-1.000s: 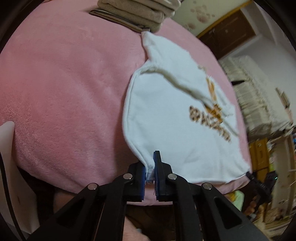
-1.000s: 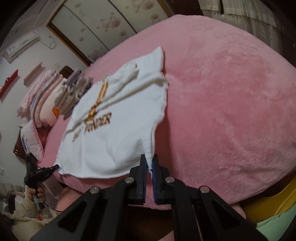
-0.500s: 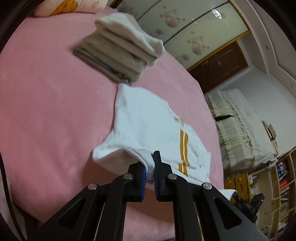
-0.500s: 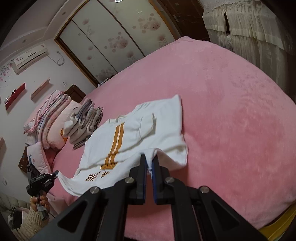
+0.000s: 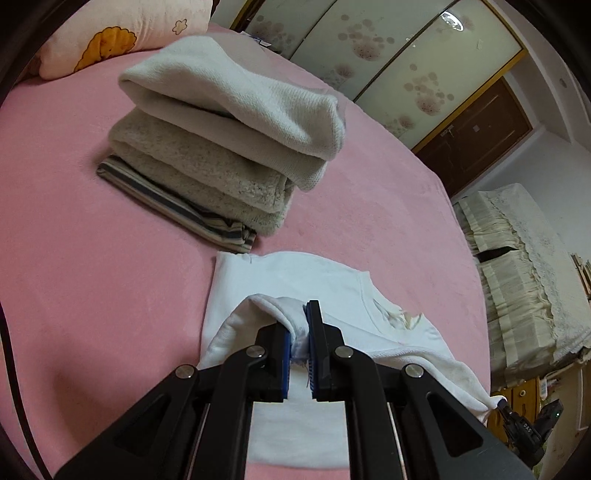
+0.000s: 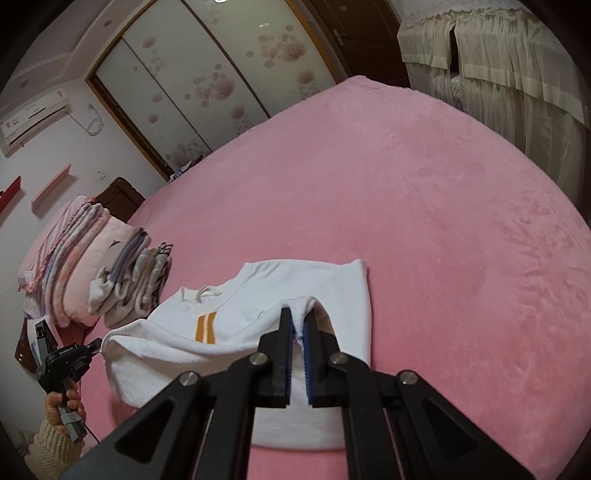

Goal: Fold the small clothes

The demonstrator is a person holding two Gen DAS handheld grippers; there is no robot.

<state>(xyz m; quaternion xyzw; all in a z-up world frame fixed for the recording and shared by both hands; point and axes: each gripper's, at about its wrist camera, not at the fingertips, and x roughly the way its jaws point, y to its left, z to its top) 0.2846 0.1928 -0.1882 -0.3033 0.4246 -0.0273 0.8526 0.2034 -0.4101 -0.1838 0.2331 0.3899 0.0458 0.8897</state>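
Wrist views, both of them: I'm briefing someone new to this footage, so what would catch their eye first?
Most striking is the white shirt with orange stripes, lying mid-fold on the pink bedspread, its lower edge pinched by the left gripper and the right gripper. Next, the stack of folded clothes just beyond the shirt in the left wrist view.

place: home bedroom | cues: pink bed (image 6: 424,192); sliding wardrobe (image 6: 207,81); pillow (image 5: 107,33)
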